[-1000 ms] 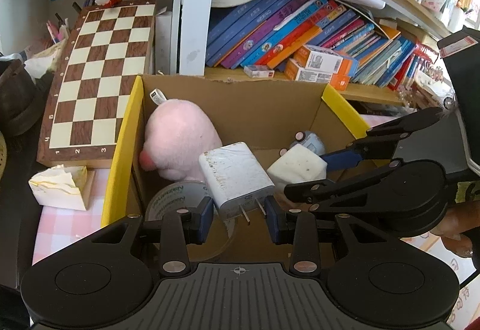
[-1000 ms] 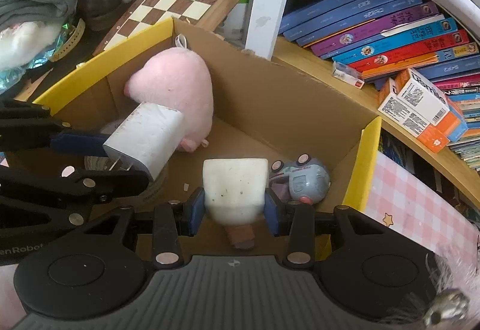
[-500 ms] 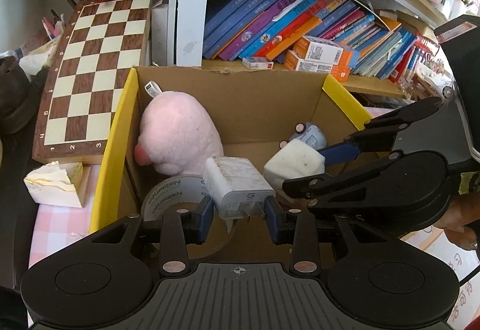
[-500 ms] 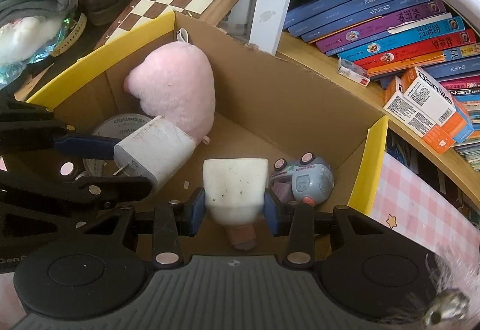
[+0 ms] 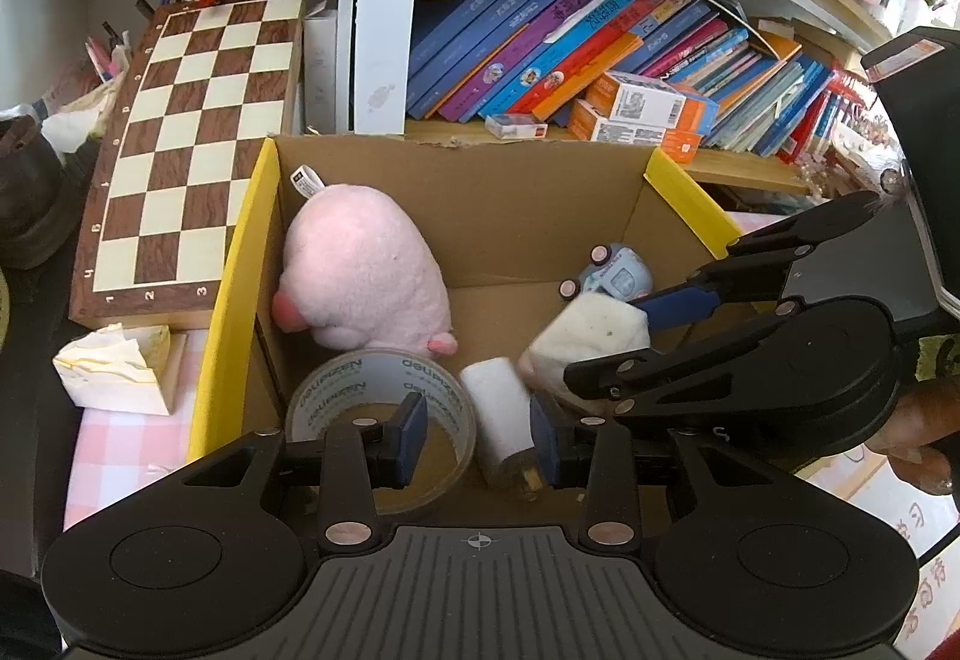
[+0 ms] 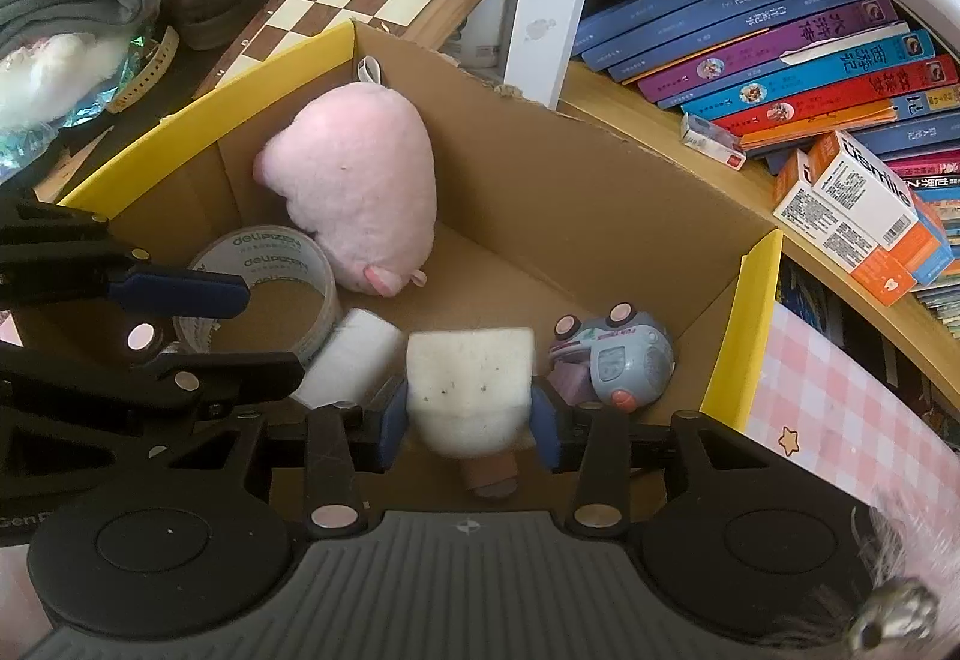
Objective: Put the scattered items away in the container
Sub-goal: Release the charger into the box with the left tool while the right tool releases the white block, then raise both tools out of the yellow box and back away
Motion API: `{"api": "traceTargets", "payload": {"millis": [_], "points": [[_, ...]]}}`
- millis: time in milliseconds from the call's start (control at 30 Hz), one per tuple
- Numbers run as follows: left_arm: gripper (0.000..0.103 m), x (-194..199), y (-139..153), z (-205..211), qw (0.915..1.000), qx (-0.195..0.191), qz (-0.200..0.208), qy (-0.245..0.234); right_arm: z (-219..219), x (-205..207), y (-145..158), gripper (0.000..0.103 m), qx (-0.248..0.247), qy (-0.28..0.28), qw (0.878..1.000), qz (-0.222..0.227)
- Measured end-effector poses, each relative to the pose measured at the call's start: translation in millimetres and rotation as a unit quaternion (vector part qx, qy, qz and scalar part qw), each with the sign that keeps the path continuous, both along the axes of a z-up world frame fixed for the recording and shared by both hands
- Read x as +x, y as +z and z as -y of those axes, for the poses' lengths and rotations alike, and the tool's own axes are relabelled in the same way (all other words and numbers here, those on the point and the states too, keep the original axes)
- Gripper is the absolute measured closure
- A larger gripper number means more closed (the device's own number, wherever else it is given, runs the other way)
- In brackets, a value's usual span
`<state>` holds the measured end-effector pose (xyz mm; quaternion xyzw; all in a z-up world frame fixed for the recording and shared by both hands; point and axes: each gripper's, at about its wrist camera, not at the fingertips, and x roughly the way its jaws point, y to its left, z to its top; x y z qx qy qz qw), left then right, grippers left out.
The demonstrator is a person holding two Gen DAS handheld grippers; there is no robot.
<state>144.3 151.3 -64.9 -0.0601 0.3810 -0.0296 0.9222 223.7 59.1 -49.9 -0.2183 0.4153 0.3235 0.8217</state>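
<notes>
Between the left gripper's (image 5: 474, 432) wide-spread fingers, inside the yellow-rimmed cardboard box (image 5: 231, 294): white rectangular plug charger (image 5: 498, 414), lying loose beside clear tape roll (image 5: 372, 402). Right gripper (image 6: 470, 417) clamps off-white sponge block (image 6: 471, 387) beside grey toy car (image 6: 612, 354); pink plush toy (image 5: 366, 270) beyond.

Place: a lived-in home room, likely a child's study corner.
Shelf: wooden bookshelf (image 5: 738, 168) crammed with leaning colourful children's books (image 5: 576, 54).
Games: brown-and-cream wooden chessboard (image 5: 192, 144) propped up.
Clutter: folded grey clothes (image 6: 72, 0), pink checked tablecloth (image 6: 852, 420).
</notes>
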Motion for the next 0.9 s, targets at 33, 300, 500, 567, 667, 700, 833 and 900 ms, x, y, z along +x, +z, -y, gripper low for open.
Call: {"api": "traceTargets", "payload": {"millis": [33, 300, 500, 567, 667, 700, 833, 900], "points": [[0.065, -0.7, 0.8, -0.1, 1.0, 0.001, 0.001, 0.001, 0.1, -0.4, 0.4, 0.061, 0.001, 0.0, 1.0, 0.0], [0.062, -11.9, 14.3, -0.9, 0.9997, 0.0, 0.021, 0.01, 4.8, -10.1, 12.6, 0.055, 0.006, -0.008, 1.0, 0.018], [0.061, -24.2, 29.2, 4.4, 0.999, 0.004, 0.043, 0.008, 14.2, -22.3, 30.3, 0.051, 0.015, -0.014, 0.999, 0.038], [0.06, -29.2, 34.8, 7.2, 0.9987, 0.006, 0.051, 0.007, 19.2, -28.4, 36.4, 0.05, 0.019, -0.02, 0.999, 0.045], [0.053, -39.2, 43.9, 10.9, 0.9978, 0.012, 0.065, 0.006, 27.1, -38.9, 44.8, 0.048, 0.025, -0.028, 0.998, 0.055], [0.053, -42.2, 46.7, 12.1, 0.9975, 0.013, 0.069, 0.005, 29.3, -42.3, 47.0, 0.047, 0.026, -0.031, 0.998, 0.057], [0.051, -54.0, 57.5, 18.5, 0.9964, 0.018, 0.082, 0.003, 41.0, -56.7, 56.7, 0.045, 0.035, -0.042, 0.996, 0.068], [0.047, -59.8, 62.1, 22.0, 0.9959, 0.02, 0.089, 0.001, 48.1, -63.8, 61.8, 0.044, 0.041, -0.051, 0.995, 0.073]]}}
